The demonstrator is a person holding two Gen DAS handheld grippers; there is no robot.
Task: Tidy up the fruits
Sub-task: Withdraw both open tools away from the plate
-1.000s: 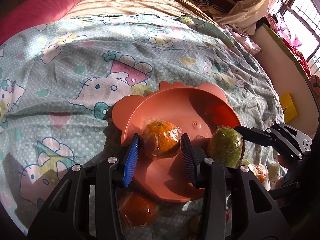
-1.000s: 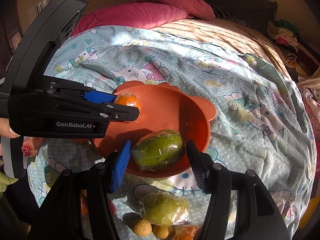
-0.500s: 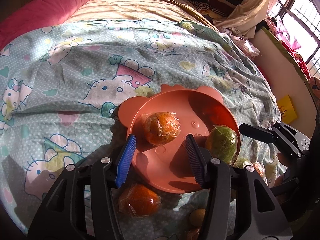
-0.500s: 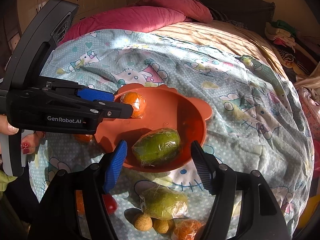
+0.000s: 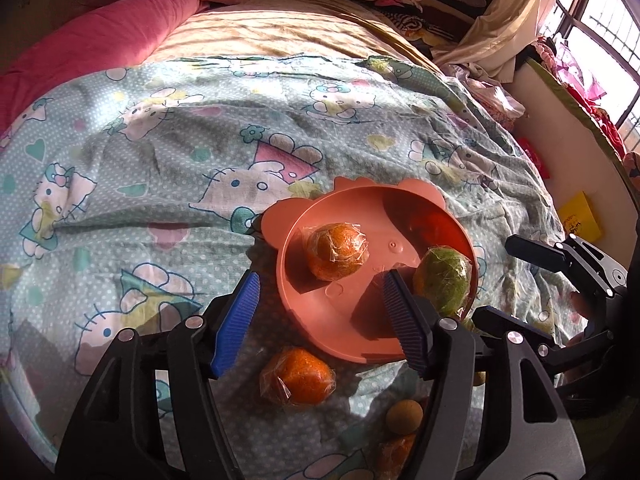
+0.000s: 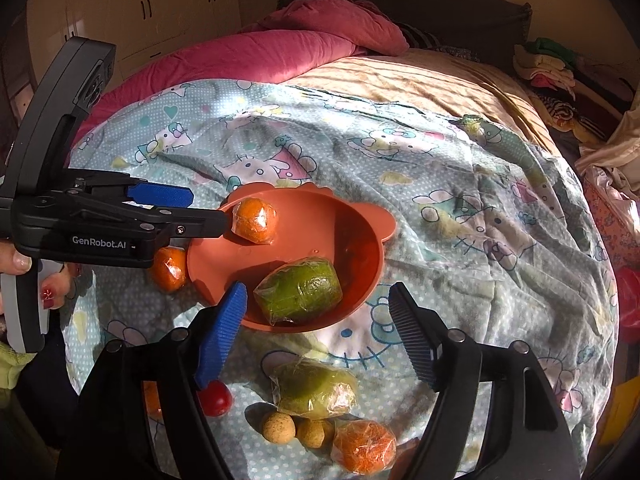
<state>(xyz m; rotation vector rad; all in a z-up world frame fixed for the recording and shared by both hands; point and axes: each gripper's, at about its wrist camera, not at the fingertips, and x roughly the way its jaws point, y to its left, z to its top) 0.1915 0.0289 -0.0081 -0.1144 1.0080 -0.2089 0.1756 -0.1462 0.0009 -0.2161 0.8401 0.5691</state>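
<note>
A salmon bowl (image 5: pixel 362 314) (image 6: pixel 380 248) sits on the cartoon-print bedsheet. In it lie a plastic-wrapped orange (image 5: pixel 338 250) (image 6: pixel 254 220) and a wrapped green fruit (image 5: pixel 442 280) (image 6: pixel 298 296). My left gripper (image 5: pixel 320 280) (image 6: pixel 206 208) hangs over the bowl's near rim. Its jaws are opening and the orange lies free beyond the blue pads. My right gripper (image 6: pixel 316 292) (image 5: pixel 494 278) is also opening, and the green fruit lies untouched just past its tips. Another wrapped orange (image 5: pixel 296 376) (image 6: pixel 168 268) rests on the sheet beside the bowl.
Near the bed's front edge lie a second wrapped green fruit (image 6: pixel 314 388), a small red fruit (image 6: pixel 216 400), two tan round fruits (image 6: pixel 278 426), and one more wrapped orange (image 6: pixel 364 450). A pink quilt (image 6: pixel 256 52) lies at the far end. A hand (image 6: pixel 52 292) holds the left gripper's handle.
Both grippers widened their jaws and drew back and up from the bowl. The orange and the green fruit, earlier between the pads, now lie free in the bowl.
</note>
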